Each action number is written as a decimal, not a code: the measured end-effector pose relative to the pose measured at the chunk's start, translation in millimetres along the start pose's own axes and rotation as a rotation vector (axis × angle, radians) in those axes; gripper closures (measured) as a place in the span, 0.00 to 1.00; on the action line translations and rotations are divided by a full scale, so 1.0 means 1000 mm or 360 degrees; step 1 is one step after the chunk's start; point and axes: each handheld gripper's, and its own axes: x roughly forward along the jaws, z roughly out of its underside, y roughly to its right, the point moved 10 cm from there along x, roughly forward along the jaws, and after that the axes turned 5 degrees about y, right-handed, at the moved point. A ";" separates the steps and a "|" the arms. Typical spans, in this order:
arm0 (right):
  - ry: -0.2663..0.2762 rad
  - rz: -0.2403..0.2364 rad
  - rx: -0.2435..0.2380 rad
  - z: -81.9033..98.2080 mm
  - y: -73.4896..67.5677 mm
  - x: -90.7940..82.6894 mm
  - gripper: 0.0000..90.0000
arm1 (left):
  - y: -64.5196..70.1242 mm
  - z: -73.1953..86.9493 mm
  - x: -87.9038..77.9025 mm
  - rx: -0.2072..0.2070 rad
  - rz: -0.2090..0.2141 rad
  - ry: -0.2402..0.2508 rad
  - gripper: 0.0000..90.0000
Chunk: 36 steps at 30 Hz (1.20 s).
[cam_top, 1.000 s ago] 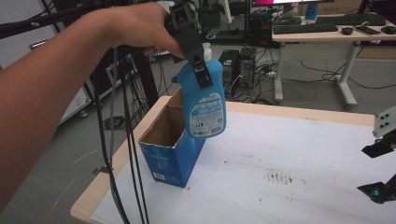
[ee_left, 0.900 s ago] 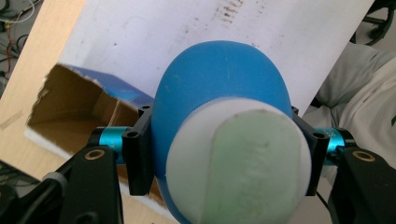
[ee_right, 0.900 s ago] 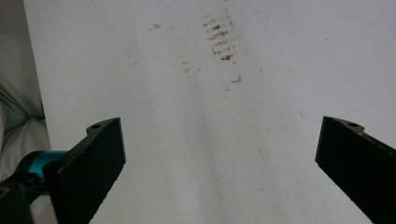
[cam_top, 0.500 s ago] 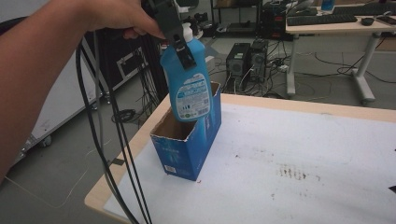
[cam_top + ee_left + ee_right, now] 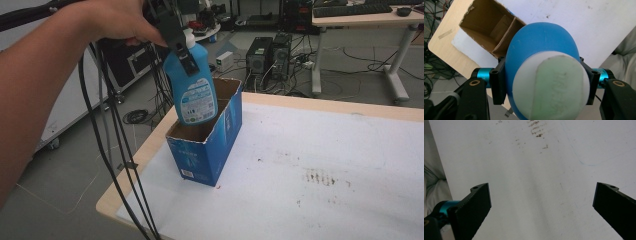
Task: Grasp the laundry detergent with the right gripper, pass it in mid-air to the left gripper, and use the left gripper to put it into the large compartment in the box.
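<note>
Gripping the blue detergent bottle point(image 5: 191, 87) near its white cap point(image 5: 550, 85), the left gripper point(image 5: 184, 50) has its 2 jaws clamped on the bottle's shoulders. Bottle hangs upright, its base dipping into the open cardboard box point(image 5: 209, 150) at the table's point(image 5: 325, 165) left edge. Right gripper point(image 5: 541, 207): jaws wide apart over bare, stained white tabletop, nothing between them.

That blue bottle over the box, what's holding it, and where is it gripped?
The left gripper clamps the blue bottle near its top, just below the white cap. The right gripper holds nothing.
</note>
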 end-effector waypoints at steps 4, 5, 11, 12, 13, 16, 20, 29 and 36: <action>-0.0007 0.0011 0.0016 0.002 0.001 -0.001 0.01 | -0.003 0.009 0.017 0.0011 -0.0007 -0.0036 0.42; -0.0007 0.0010 0.0020 0.003 0.001 0.000 0.01 | -0.003 0.010 0.022 0.0020 -0.0008 -0.0040 0.42; -0.0020 0.0004 0.0027 0.007 0.000 0.002 0.01 | 0.000 0.021 0.056 0.0053 0.0024 -0.0096 0.42; -0.0025 0.0005 0.0029 0.008 0.000 0.003 0.01 | 0.001 0.022 0.062 0.0054 0.0032 -0.0100 0.42; -0.0030 0.0009 0.0033 0.009 0.000 0.003 0.01 | 0.002 0.023 0.068 0.0054 0.0040 -0.0098 0.42; -0.0023 0.0015 0.0037 0.010 0.001 0.002 0.01 | 0.002 0.026 0.083 0.0062 0.0060 -0.0117 0.42; -0.0028 0.0015 0.0046 0.013 0.001 0.002 0.01 | 0.002 0.031 0.100 0.0059 0.0070 -0.0143 0.42; -0.0038 0.0005 0.0059 0.020 0.002 0.008 0.01 | -0.002 0.043 0.125 0.0073 0.0066 -0.0205 0.42; -0.0040 -0.0001 0.0058 0.020 0.002 0.010 0.01 | 0.001 0.049 0.140 0.0077 0.0083 -0.0232 0.42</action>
